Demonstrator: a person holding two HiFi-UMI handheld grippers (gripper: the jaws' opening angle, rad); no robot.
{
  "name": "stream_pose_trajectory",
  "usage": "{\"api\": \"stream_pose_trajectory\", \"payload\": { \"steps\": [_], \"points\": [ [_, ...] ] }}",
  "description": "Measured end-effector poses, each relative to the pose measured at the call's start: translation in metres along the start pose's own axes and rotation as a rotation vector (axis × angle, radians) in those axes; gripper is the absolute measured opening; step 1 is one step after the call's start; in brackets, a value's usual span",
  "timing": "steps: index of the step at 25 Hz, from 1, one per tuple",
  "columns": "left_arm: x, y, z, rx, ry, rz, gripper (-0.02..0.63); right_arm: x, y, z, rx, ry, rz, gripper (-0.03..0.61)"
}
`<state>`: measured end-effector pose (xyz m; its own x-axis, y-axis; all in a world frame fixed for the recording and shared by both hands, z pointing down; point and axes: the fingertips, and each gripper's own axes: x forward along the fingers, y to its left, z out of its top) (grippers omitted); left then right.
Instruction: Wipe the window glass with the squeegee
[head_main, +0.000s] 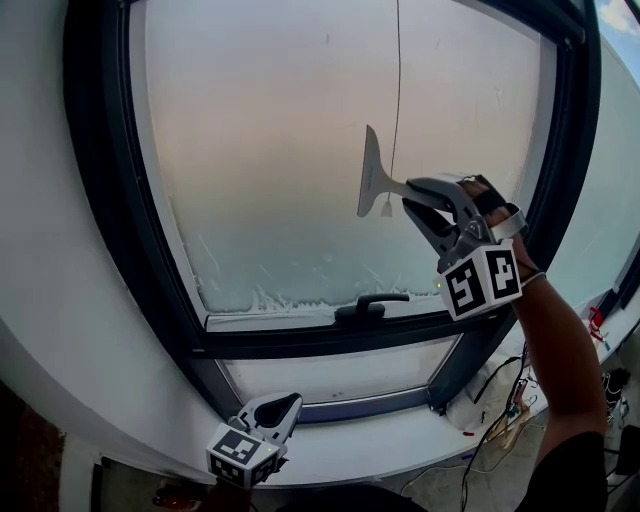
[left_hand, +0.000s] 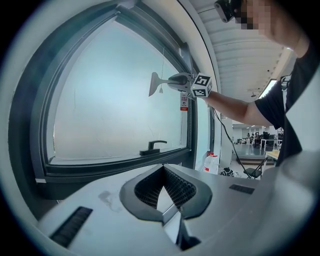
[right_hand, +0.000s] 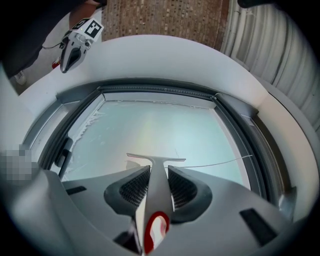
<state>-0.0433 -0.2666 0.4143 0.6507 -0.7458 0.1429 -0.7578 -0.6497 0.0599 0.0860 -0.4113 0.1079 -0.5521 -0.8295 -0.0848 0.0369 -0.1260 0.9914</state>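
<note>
A frosted window pane (head_main: 270, 130) fills the head view. A grey squeegee (head_main: 372, 182) stands with its blade upright against the glass right of centre. My right gripper (head_main: 420, 200) is shut on the squeegee's handle, just right of the blade. In the right gripper view the handle (right_hand: 154, 200) runs between the pads and the blade (right_hand: 156, 159) lies across the glass. My left gripper (head_main: 285, 405) hangs low by the white sill, shut with nothing in it; its pads meet at the tips (left_hand: 163, 170). From the left gripper view the squeegee (left_hand: 156, 83) shows high on the pane.
A black window handle (head_main: 370, 305) sits at the pane's lower edge, with foam streaks (head_main: 255, 292) beside it. A thin cord (head_main: 397, 80) hangs down the glass. The dark frame (head_main: 105, 200) rings the pane. Cables (head_main: 500, 420) and a white bottle (left_hand: 212, 162) lie at the lower right.
</note>
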Motion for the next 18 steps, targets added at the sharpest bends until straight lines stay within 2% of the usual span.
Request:
{"api": "stream_pose_trajectory", "payload": {
  "steps": [8, 18],
  "points": [
    [-0.028, 0.016, 0.018, 0.033, -0.023, 0.050, 0.002, 0.018, -0.022, 0.088, 0.094, -0.172, -0.039, 0.103],
    [-0.068, 0.032, 0.021, 0.052, -0.035, 0.119, 0.002, 0.088, -0.059, 0.206, 0.070, -0.337, -0.052, 0.103]
  ]
}}
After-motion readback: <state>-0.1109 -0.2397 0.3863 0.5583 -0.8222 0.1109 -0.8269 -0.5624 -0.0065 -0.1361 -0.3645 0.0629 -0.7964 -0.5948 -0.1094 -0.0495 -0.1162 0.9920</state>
